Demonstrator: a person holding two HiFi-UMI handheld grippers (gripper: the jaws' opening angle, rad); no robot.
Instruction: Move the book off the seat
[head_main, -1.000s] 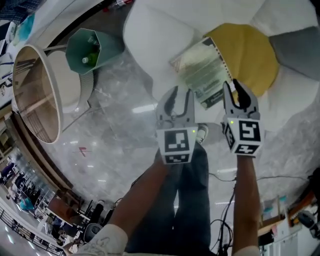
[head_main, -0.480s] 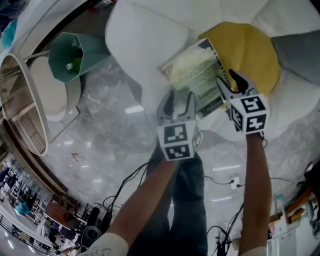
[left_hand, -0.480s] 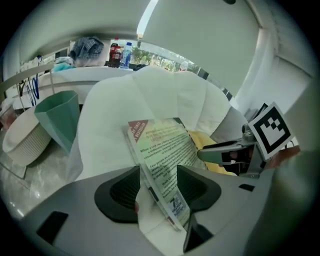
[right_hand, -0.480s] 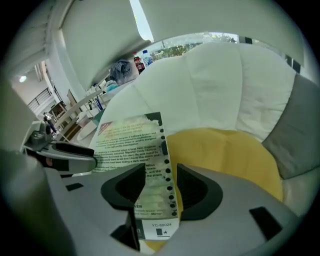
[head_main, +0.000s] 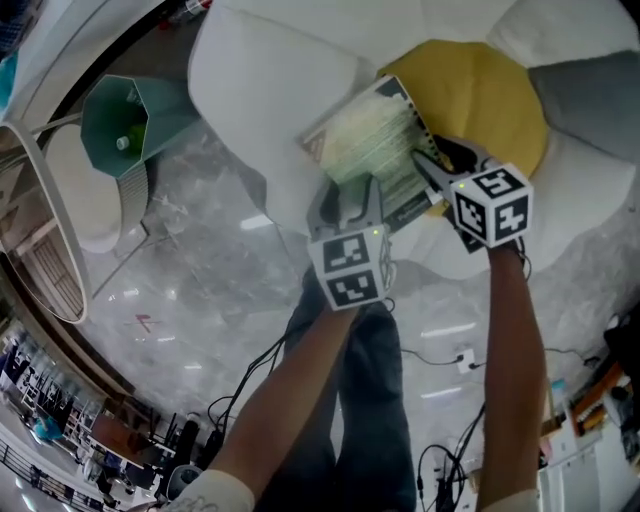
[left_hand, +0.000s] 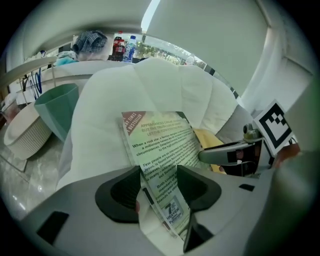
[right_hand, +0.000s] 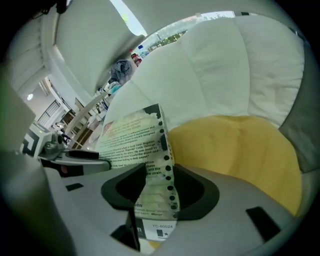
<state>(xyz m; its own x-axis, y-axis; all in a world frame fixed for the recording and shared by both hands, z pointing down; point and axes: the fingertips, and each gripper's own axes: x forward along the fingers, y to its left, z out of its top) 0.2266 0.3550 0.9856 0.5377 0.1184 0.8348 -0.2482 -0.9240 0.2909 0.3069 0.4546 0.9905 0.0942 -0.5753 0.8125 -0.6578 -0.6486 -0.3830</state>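
Observation:
A thin book (head_main: 375, 150) with a pale green printed cover lies tilted on the white padded seat (head_main: 270, 80), partly over a yellow cushion (head_main: 490, 100). My left gripper (head_main: 348, 205) is at the book's near edge. In the left gripper view the book (left_hand: 160, 145) runs between the wide jaws of that gripper (left_hand: 159, 187), with gaps at both pads. My right gripper (head_main: 437, 165) is at the book's right, perforated edge. In the right gripper view the book (right_hand: 132, 137) stands between that gripper's (right_hand: 156, 192) spread jaws, unpressed.
A grey cushion (head_main: 590, 90) lies at the seat's right. A teal bin (head_main: 125, 120) and a white slatted basket (head_main: 40, 250) stand on the glossy floor to the left. Cables (head_main: 440, 360) trail on the floor by the person's legs (head_main: 370, 400).
Both grippers have moved forward from in front of the seat onto the book. Its near and right edges now lie between their jaws. The head view has shifted a little.

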